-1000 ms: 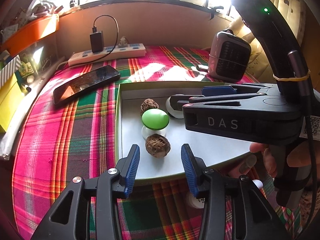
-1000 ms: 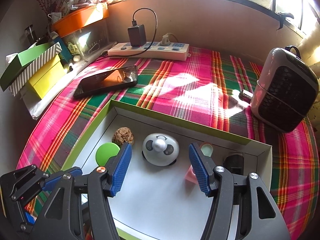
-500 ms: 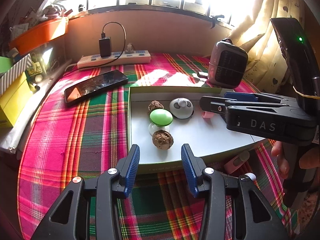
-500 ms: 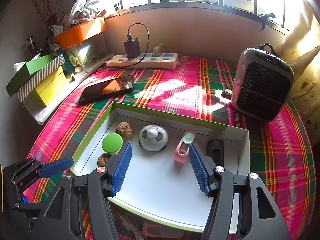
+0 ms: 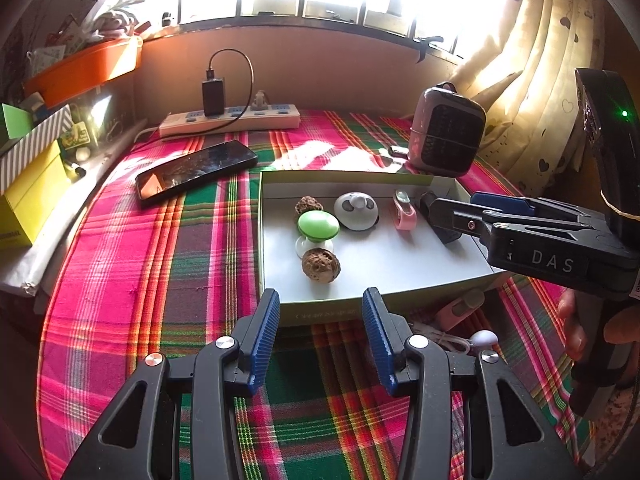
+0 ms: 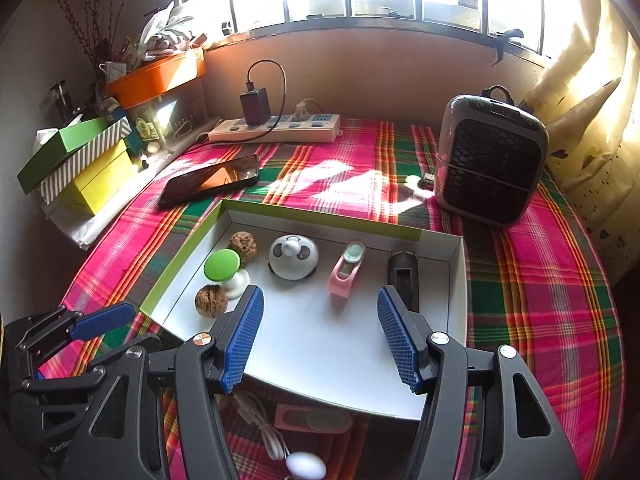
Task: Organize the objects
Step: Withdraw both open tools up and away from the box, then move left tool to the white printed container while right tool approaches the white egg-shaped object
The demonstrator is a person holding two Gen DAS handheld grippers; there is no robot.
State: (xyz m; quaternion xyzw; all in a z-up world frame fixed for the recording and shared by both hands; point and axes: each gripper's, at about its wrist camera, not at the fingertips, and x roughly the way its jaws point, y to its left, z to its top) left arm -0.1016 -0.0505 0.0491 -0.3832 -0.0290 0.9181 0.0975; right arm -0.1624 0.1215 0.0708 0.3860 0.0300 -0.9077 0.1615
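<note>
surface: plaid cloth (image 6: pixel 540 280) over the table I work above | on it: shallow green-edged box (image 6: pixel 456 280) at centre, black phone (image 6: pixel 210 180) just beyond its left corner, white power strip (image 6: pixel 276 130) by the far wall, grey fan heater (image 6: pixel 490 170) far right | near edge: pink case (image 6: pixel 312 418), white cable (image 6: pixel 264 426) just beside my box

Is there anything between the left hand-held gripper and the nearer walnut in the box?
Only the box's near wall stands between the left hand-held gripper and the nearer walnut. The open gripper must pass over this low wall; nothing else visible blocks it.
</note>
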